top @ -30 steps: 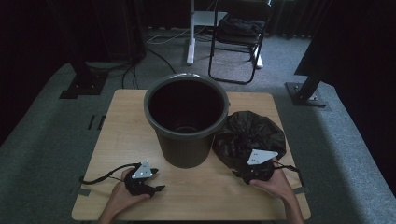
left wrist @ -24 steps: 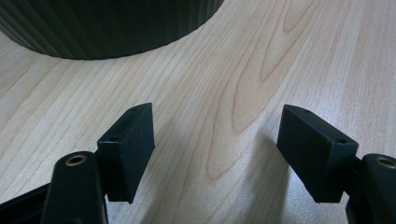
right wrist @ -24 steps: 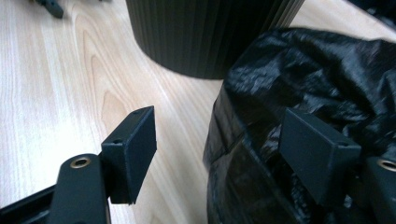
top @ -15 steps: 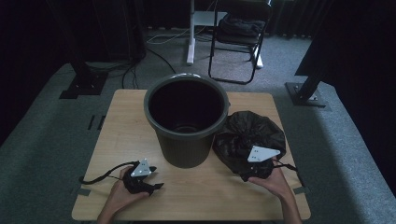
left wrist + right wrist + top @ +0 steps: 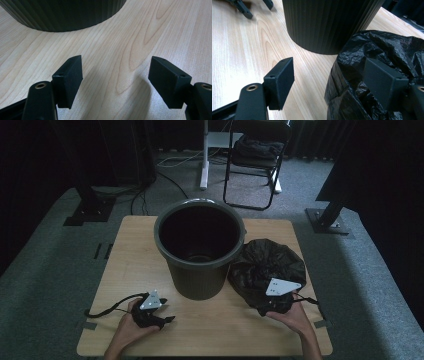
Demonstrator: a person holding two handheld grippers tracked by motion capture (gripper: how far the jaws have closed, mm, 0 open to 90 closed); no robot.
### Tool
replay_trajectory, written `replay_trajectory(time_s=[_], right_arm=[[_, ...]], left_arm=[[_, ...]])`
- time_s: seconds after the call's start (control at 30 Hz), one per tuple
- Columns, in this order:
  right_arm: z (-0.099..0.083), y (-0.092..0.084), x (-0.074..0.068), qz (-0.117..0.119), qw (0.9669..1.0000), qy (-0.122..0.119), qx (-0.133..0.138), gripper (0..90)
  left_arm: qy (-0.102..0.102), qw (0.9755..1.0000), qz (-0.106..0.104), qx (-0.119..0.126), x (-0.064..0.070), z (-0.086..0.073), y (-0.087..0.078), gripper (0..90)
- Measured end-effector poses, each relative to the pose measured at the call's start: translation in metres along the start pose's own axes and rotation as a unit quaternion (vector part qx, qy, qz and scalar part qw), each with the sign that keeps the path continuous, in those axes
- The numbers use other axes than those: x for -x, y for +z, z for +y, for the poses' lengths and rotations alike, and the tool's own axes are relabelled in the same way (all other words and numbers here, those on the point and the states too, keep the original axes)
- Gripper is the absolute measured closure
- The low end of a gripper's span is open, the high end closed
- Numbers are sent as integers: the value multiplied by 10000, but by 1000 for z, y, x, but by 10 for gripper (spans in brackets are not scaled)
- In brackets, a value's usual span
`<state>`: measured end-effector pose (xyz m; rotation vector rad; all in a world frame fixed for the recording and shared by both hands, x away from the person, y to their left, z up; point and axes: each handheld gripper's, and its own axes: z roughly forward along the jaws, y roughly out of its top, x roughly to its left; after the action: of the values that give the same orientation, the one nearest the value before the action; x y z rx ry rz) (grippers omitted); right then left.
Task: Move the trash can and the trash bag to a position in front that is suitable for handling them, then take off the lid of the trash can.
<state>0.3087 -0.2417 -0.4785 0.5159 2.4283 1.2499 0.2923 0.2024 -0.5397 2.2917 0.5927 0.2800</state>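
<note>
Your right claw [image 5: 272, 306] has just been spreading: its jaws now stand wide, one out over bare worktop [image 5: 249, 50], the other lying against the near flank of the crumpled black bin bag [image 5: 267, 267], with only the bag's edge between them and no pinch on the plastic. The bag sits on the worktop just right of the dark ribbed bin [image 5: 200, 250], touching or nearly touching its wall. Since a second ago your right hand has edged slightly closer to the bag; the bag and bin have not shifted. Your left claw [image 5: 165, 320] rests released in front of the bin, nothing between its jaws. Judgement: you are set up for a grasp, not yet holding; closing on a fold comes next.
</note>
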Motion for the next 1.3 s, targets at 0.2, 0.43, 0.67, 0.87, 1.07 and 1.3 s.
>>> replay_trajectory(time_s=[0.2,0.43,0.67,0.87,1.07,1.3], right_arm=[[0,-3,0,-100,9999,-80,-6,248],[-4,-2,-5,-9,9995,-284,-113,242],[-9,6,-16,421,9978,-490,-175,294],[-18,19,-28,678,9959,-461,-392,303],[-30,42,-41,850,9932,-402,-684,267],[-38,53,-47,822,9938,-120,-741,266]], left_arm=[[-27,9999,-13,101,0,1,-5,279],[-118,9993,14,361,-2,4,-16,279],[-154,9982,165,554,-10,15,-36,279],[-18,9968,309,735,-16,34,-58,279],[69,9944,242,1022,-29,57,-92,278],[28,9876,320,1540,-51,91,-141,279]])
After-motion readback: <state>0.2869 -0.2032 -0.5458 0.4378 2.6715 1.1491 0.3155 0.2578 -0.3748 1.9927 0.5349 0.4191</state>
